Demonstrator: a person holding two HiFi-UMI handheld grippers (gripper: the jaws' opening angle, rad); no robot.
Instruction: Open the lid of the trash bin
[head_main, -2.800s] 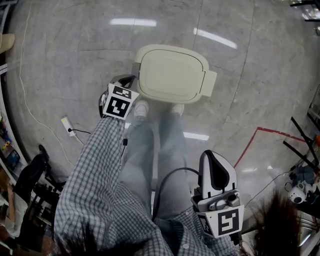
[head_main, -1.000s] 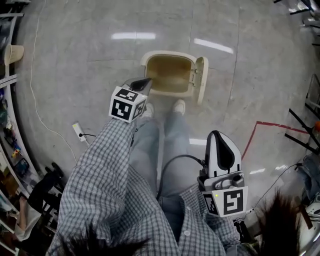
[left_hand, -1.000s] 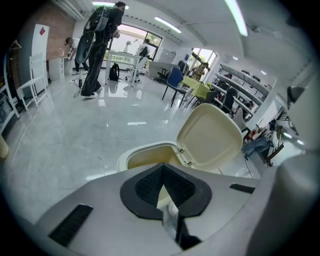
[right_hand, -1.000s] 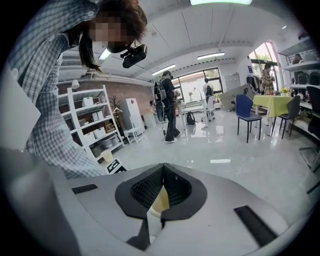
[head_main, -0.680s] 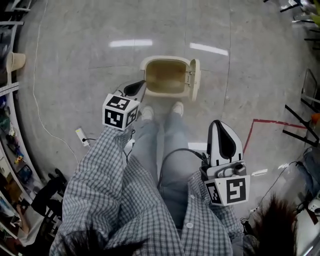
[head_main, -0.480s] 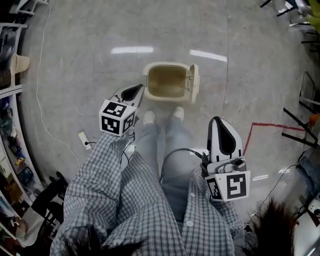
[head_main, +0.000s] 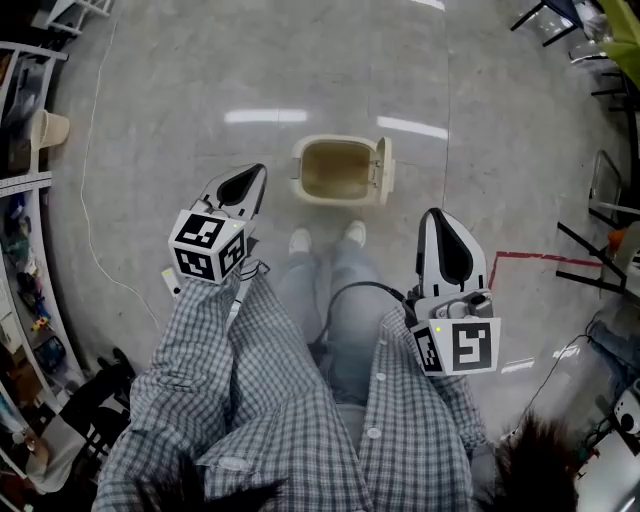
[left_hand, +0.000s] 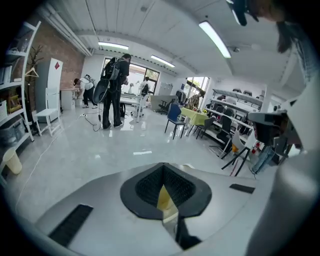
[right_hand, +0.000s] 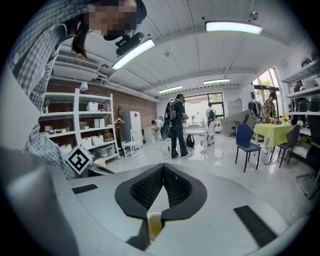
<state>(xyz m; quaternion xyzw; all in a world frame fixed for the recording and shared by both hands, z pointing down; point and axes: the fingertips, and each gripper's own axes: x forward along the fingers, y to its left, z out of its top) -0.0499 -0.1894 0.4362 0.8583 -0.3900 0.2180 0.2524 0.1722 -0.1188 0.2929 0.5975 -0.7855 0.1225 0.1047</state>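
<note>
Trash bin (head_main: 335, 172) stands on the pale, glossy floor (head_main: 160, 110), just ahead of our two white shoes (head_main: 299, 240). We see straight down into its tan, bare inside. Its lid (head_main: 383, 170) is swung open and stands on edge along the bin's right side, joined there at the hinge.

We hold the left tool (head_main: 250, 180) up off the floor to the left of the bin and apart from it, its tip pointing forward. In the left gripper view the left tool (left_hand: 163, 167) has its dark ribbed pads meeting at the tips, with nothing gripped. A person with a backpack (left_hand: 112, 85) stands far off across the hall.

We hold the right tool (head_main: 438, 225) closer to our body, to the right of our legs and well apart from the bin. In the right gripper view the right tool (right_hand: 163, 167) is likewise closed tip to tip and empty. A red tape line (head_main: 520, 257) marks the floor to its right.
</note>
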